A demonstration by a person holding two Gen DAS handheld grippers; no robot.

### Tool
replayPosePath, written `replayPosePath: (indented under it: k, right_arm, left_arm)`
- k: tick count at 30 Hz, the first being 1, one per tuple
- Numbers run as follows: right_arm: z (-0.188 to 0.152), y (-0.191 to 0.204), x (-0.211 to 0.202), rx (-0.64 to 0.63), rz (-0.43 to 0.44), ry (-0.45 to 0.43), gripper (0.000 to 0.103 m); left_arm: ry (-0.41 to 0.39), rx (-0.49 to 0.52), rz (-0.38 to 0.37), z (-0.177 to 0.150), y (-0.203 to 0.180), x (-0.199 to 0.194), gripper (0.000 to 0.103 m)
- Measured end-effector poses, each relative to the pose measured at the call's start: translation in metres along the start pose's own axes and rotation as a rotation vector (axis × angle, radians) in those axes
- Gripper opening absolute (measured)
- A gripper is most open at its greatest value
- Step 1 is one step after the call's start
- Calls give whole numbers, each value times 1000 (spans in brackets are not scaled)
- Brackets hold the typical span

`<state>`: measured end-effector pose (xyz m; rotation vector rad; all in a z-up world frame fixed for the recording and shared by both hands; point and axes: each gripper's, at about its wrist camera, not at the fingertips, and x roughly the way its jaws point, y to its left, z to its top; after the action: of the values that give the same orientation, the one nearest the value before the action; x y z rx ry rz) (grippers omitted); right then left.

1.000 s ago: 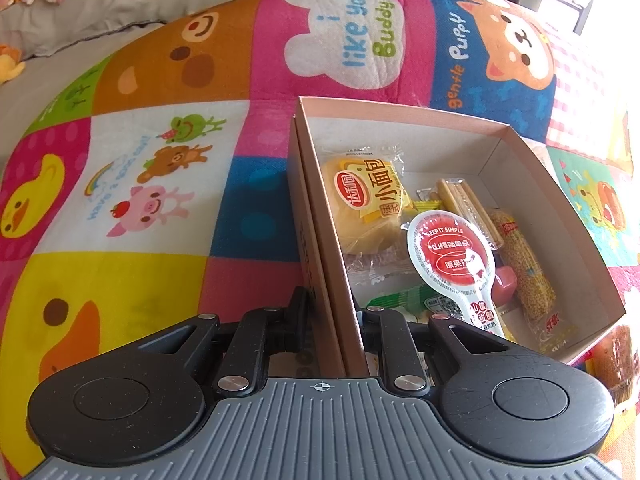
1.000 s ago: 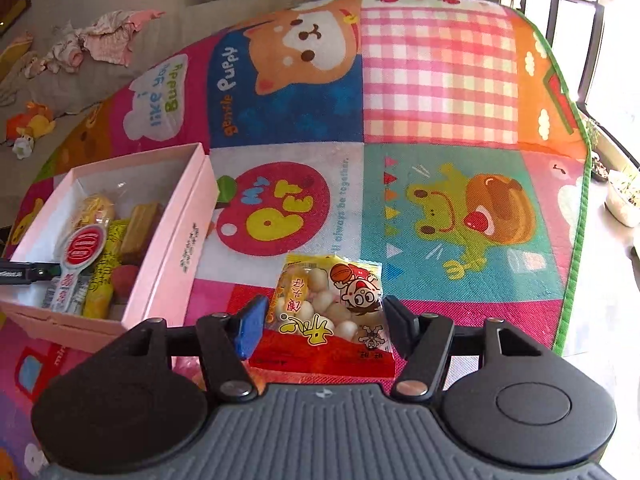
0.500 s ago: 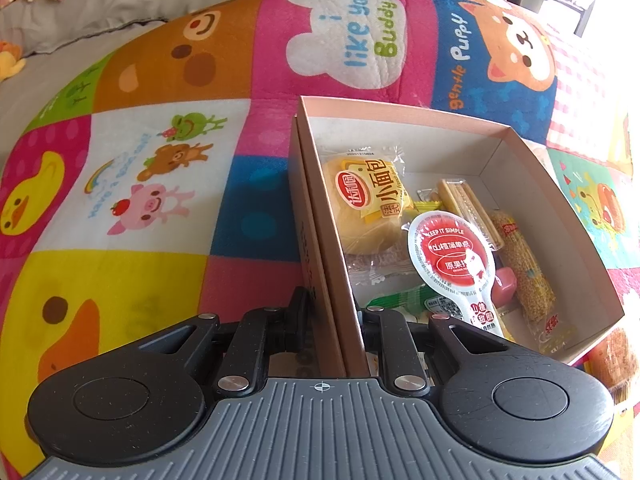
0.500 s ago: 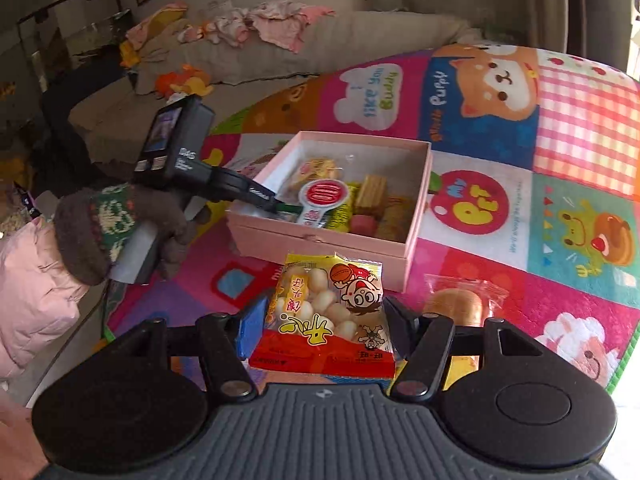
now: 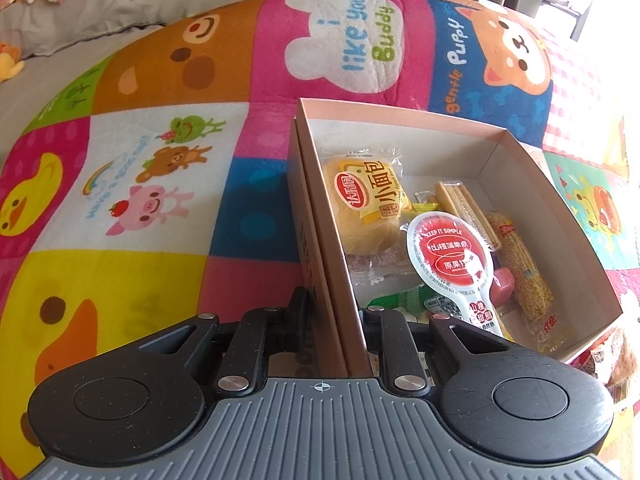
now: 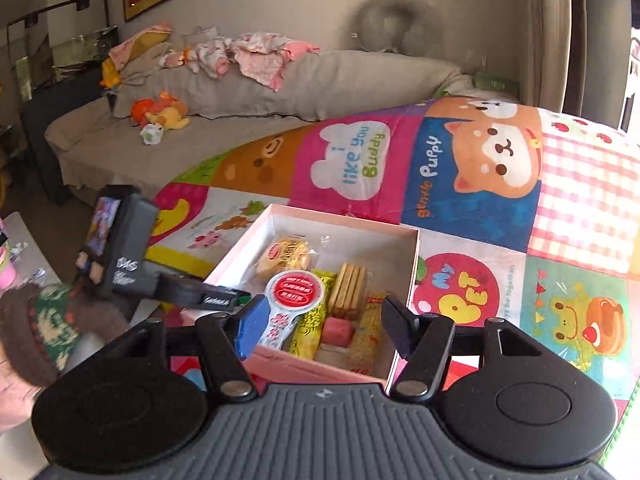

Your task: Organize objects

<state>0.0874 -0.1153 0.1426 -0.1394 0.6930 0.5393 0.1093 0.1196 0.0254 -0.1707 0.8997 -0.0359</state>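
"i like you Buddy", "gentle Puppy" on mat (image 5: 160,208); seemingly "KEEP IT SIMPLE" on red-lidded packet (image 5: 450,256).

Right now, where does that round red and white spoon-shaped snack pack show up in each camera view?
Left wrist view: the spoon-shaped snack pack lies right of centre, inside the pink box, beside the small bread packet.
Right wrist view: it sits at lower centre, just beyond the open right claw.
Shared landmark: the "i like you Buddy" patch on the mat, behind the box in both views.

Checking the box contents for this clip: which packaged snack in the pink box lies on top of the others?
The red-and-white spoon-shaped packet, with its round red label; it overlaps the bun pack and the other wrapped snacks beneath.
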Motion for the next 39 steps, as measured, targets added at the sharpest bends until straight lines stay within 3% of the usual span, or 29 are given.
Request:
replayPosePath:
  k: [4,7,11,21,23,25,27,29,32,39]
  right_arm:
    - [16,-11,41,36,-27,43,61]
    - [17,-16,42,67,-15,44,61]
    - [-4,-12,24,14,-21,38,80]
    - [-66,-21,21,128,7,153,80]
    - [-72,-15,20,141,50,163,80]
    - [-79,1,8,111,159,176,80]
    - [-87,21,-9,26,278,181,80]
    - [-94,40,-26,-81,315,172,81]
    - [-102,56,-33,-169,264,178,84]
    - [-107,47,-18,-139,154,208,88]
  left_arm:
    - [-1,-3,-13,0,2,0,21]
    - [-3,-4,-18,0,2,0,21]
    - [-7,-9,-27,0,4,1,21]
    - [-10,-13,-21,0,3,2,21]
    - [-9,-14,-19,0,3,2,20]
    - [-8,-14,-18,1,3,2,20]
    - [-6,-14,-15,1,2,2,20]
    - [-5,-14,-12,2,2,2,20]
    - [-5,-14,-12,2,2,2,20]
    - [-5,-13,-12,2,2,2,20]
